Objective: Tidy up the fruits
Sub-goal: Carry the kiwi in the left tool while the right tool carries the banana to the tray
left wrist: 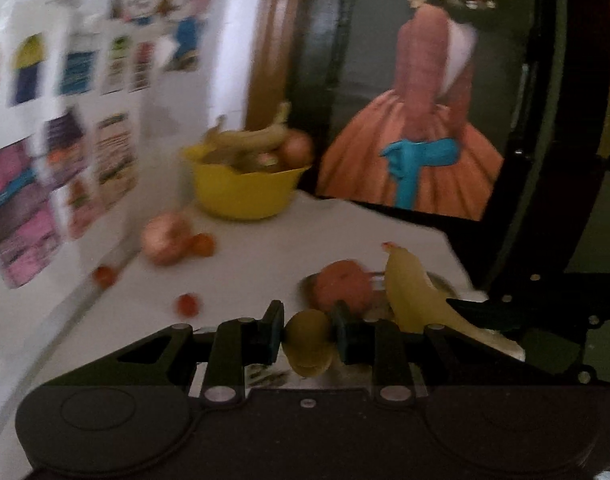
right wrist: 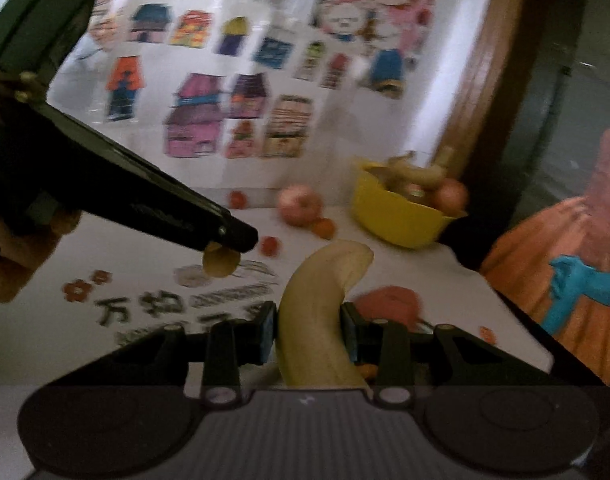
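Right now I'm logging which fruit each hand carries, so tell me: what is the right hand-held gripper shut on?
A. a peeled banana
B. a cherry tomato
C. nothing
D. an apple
A: in the right wrist view the right hand-held gripper has its pads pressed on both sides of a pale peeled banana, while the apple lies on the table near the yellow bowl.

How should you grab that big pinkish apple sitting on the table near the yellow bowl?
Grip the apple across its round middle, coming from above and the open table side. A small orange fruit touches it on the side towards the yellow bowl, so put the fingers on the two free sides, probably front and back.
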A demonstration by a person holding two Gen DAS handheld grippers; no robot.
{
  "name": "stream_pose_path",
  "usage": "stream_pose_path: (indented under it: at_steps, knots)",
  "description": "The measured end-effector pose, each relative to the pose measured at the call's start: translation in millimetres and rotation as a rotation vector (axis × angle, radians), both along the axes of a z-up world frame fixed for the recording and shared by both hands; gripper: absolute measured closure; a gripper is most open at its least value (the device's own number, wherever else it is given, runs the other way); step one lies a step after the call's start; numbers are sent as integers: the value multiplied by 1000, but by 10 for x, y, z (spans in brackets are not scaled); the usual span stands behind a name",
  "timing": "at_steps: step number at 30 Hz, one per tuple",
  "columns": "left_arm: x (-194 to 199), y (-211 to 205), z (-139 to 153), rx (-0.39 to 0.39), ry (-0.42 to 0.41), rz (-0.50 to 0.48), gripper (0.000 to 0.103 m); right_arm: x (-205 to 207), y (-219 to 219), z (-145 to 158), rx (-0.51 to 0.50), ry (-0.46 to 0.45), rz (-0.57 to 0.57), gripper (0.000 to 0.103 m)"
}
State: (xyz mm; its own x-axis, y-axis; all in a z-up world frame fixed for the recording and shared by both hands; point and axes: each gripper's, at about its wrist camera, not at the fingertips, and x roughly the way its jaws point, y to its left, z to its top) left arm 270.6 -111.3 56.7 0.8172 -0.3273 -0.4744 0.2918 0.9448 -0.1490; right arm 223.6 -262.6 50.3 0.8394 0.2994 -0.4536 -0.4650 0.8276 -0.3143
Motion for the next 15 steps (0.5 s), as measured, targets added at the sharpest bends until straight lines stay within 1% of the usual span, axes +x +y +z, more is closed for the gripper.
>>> stream_pose_path:
  at_steps: [5, 9, 15]
  knots:
    - [162, -441, -8, -16, 4, -69, 75, 105, -390, 41, 10, -10, -86, 65]
    - [314, -711, -97, -28, 15, -110, 75, 232, -660, 9, 26, -6, -128, 65]
    - [526, -892, -282, -43, 23, -156, 75, 446, -947, -106, 73, -9, -157, 65]
